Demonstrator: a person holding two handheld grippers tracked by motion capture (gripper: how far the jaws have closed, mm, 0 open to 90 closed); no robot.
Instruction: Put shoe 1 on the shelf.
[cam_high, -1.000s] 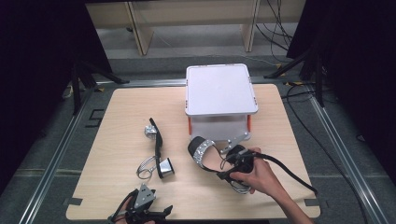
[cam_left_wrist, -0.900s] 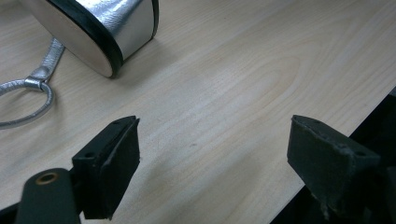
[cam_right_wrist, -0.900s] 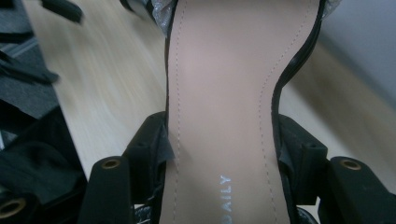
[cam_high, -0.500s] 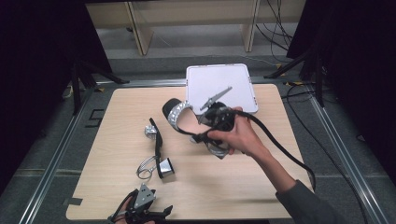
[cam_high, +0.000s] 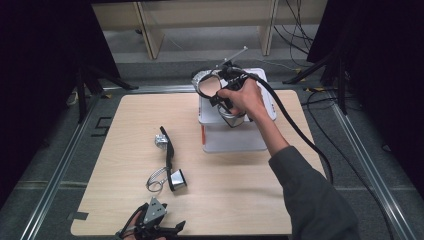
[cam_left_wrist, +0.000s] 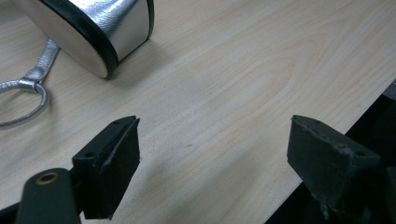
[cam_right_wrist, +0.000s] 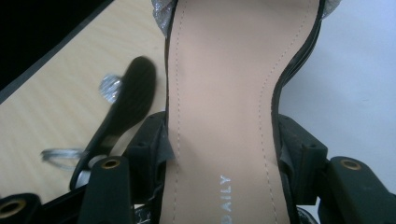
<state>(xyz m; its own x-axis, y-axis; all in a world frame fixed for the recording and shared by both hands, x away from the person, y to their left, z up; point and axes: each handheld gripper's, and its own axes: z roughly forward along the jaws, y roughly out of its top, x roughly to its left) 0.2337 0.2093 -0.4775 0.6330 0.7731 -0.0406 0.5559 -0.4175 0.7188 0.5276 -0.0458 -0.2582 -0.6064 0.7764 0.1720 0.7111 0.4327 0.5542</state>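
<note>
Silver and black, the heeled sandal (cam_high: 220, 92) hangs in the air above the white lidded box (cam_high: 235, 135) at the far right of the tabletop (cam_high: 125, 120), carried by the right tongs (cam_high: 227, 97). In the right gripper view those tongs are clamped across the narrow waist of its tan insole (cam_right_wrist: 224, 107), 1 jaw against each edge of the sole. That looks a sound place to hold: the sole there seems stiff and flat-sided, so it should not fold. The shoe is probably light, but its block heel would weigh 1 end down and could make it swing or twist in the grip. The metallic strap looks soft and floppy, a poor hold for carrying.

A second sandal (cam_high: 169, 162) lies on its side near the middle-left of the tabletop, its silver heel (cam_left_wrist: 105, 32) and loose ankle strap ring (cam_left_wrist: 23, 100) just beyond the left tongs (cam_left_wrist: 212, 170). Those tongs sit at the near edge with jaws spread wide and nothing between them.
</note>
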